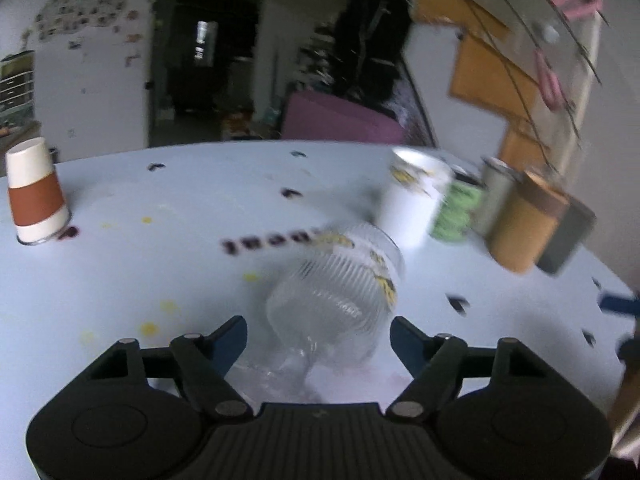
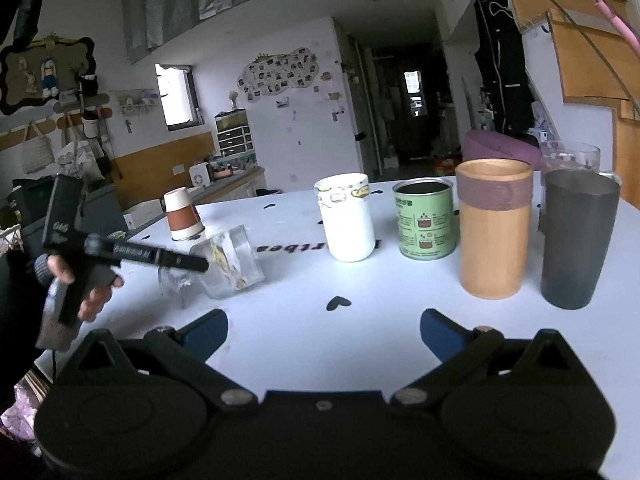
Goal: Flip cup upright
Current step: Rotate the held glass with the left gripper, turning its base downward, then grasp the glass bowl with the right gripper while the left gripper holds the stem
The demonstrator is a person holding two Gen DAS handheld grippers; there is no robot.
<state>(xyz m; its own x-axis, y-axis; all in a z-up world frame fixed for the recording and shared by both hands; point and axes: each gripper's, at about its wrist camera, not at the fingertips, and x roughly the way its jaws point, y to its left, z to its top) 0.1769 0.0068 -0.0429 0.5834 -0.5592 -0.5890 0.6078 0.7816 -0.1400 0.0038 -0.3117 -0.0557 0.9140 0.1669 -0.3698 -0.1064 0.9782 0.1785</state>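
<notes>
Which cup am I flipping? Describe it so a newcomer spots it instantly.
On the pale blue table, look left of the row of upright containers that starts with the white ceramic mug. The clear ribbed glass cup with yellow markings lies tipped over between the open left tool's fingers, the only see-through vessel not standing.

Glass cup [image 1: 340,292] tilted on table [image 1: 160,280] between left claw [image 1: 318,338] fingers, mug [image 1: 414,202] behind.

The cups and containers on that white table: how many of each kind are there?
Clear glass cups: 2, a ribbed one tilted over and one upright at the back
Paper cup, upside down: 1
White cup: 1
Green tin: 1
Tan cylinder cup: 1
Dark grey tumbler: 1
Total: 7
</notes>
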